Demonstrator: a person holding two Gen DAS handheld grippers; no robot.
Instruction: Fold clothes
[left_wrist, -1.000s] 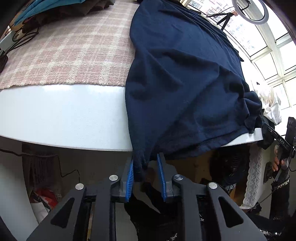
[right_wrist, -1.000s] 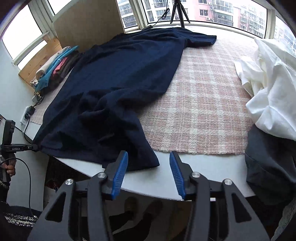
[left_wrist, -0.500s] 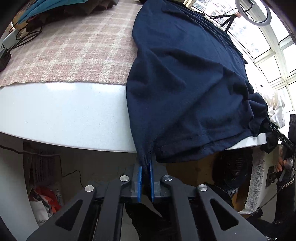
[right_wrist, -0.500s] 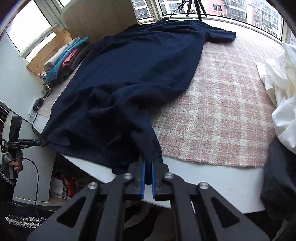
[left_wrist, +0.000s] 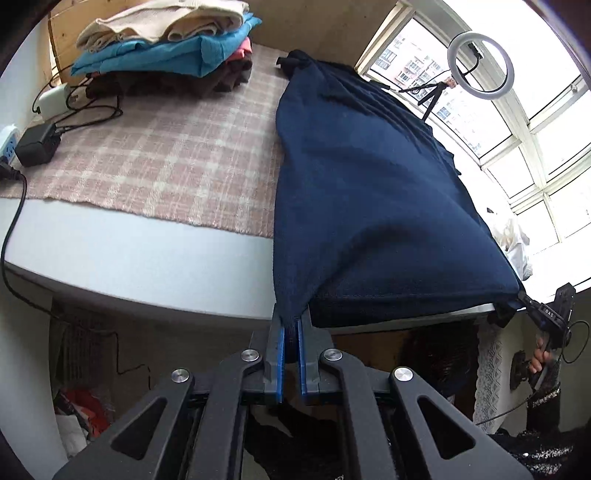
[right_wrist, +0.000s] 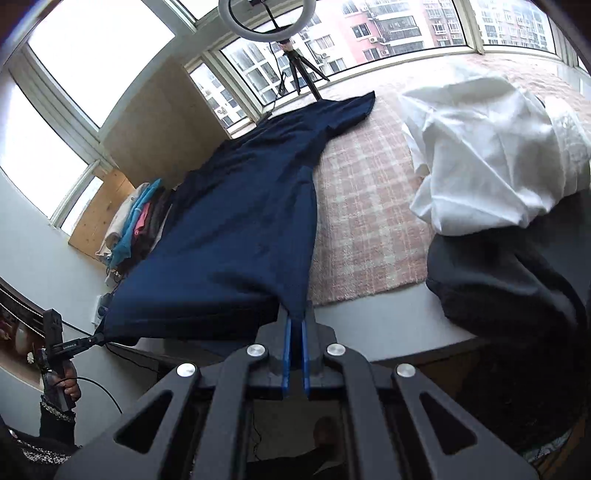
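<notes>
left hand-held gripper (left_wrist: 290, 334) grasping navy shirt (left_wrist: 369, 192) | right hand-held gripper (right_wrist: 295, 334) likewise | right view only: white cloth (right_wrist: 487, 155)

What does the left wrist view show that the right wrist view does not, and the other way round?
Only the left wrist view shows the black power adapter and its cables on the plaid cloth.

Only the right wrist view shows the crumpled white garment and the dark grey garment beneath it.

Both show the navy T-shirt stretched over the table edge, each hand-held gripper, left and right, shut on a hem corner, the stack of folded clothes, and the ring light.
</notes>
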